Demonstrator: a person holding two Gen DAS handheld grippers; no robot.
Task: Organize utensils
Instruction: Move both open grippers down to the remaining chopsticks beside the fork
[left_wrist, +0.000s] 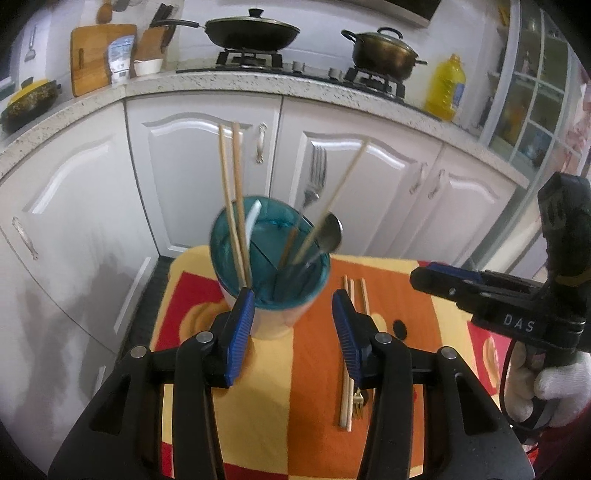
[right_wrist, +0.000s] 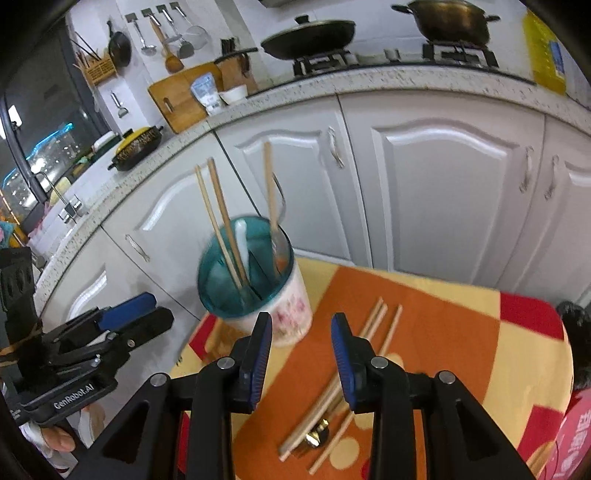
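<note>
A white utensil holder with a teal inside (left_wrist: 271, 269) (right_wrist: 255, 284) stands at the far left of the patterned table. Wooden chopsticks (left_wrist: 236, 192), a fork (left_wrist: 316, 177) and a spoon (left_wrist: 330, 232) stick out of it. Several loose chopsticks (left_wrist: 352, 291) (right_wrist: 376, 325) and a small gold fork (left_wrist: 357, 400) (right_wrist: 316, 437) lie on the cloth to its right. My left gripper (left_wrist: 293, 325) (right_wrist: 155, 312) hovers open just in front of the holder, with nothing between its pads. My right gripper (right_wrist: 300, 347) (left_wrist: 424, 275) is open above the loose chopsticks, holding nothing.
White cabinet doors (left_wrist: 192, 173) and a speckled counter (left_wrist: 258, 83) stand close behind the table. A wok (left_wrist: 251, 33), a pot (left_wrist: 384, 50) and a yellow oil bottle (left_wrist: 445, 88) sit on the counter. A white-gloved hand (left_wrist: 565, 384) holds the right gripper.
</note>
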